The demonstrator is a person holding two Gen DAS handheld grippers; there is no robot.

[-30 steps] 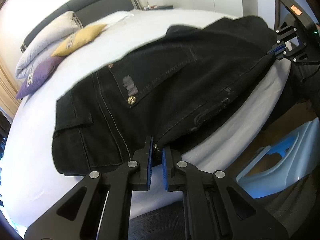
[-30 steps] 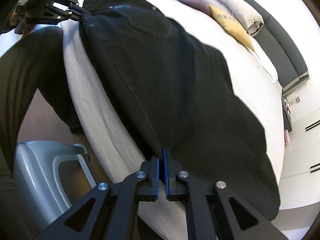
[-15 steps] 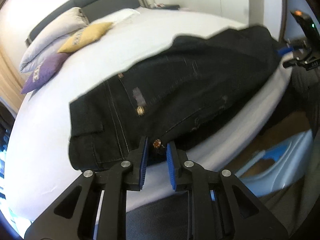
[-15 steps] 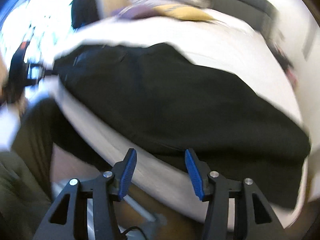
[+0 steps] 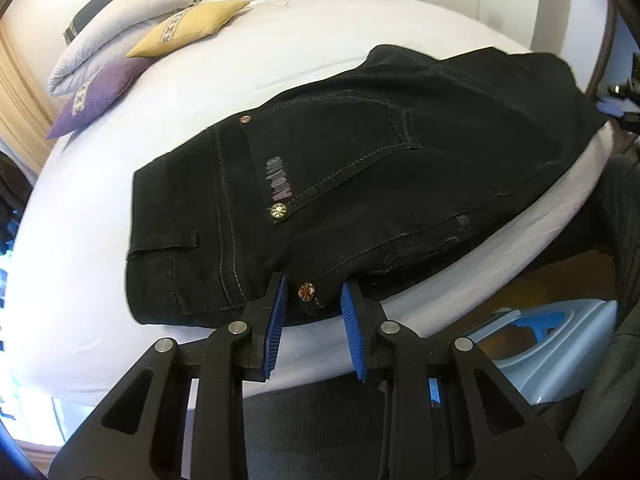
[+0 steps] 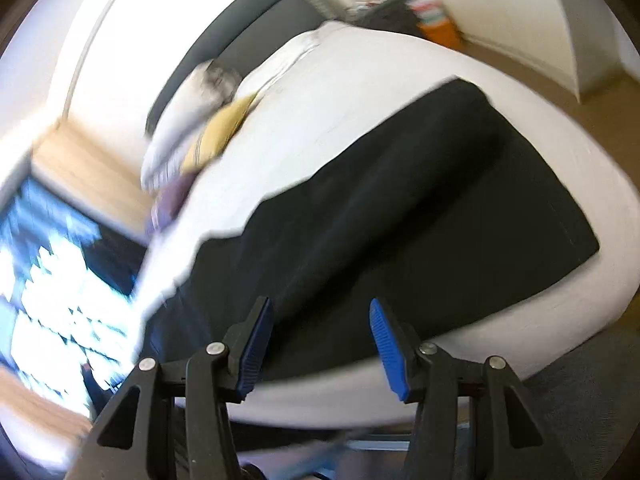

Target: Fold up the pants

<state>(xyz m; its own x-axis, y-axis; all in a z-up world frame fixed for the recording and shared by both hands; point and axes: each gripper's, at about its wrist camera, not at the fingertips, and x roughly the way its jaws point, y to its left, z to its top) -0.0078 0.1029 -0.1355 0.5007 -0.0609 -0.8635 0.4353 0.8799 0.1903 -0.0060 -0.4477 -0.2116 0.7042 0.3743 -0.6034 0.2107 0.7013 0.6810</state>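
pants (image 5: 360, 184): black denim, laid lengthwise along the near edge of the bed (image 5: 280, 40), waistband toward the pillows' side, legs running off to the right.
left gripper (image 5: 312, 322): jaws apart, holding nothing; a metal button (image 5: 306, 291) at the waistband corner sits between the blue pads, untouched.
right gripper (image 6: 320, 344): jaws wide apart, empty; view blurred, pointing over the leg section.
handling (judgement): heavy, limp cloth, not fragile; thick seams and waistband are stiffer and grip well; smooth leg panels likely slip or bunch.
grasp points (judgement): waistband corner by the button, and leg hem or side seam.
risk (judgement): edge overhang may drag cloth off.
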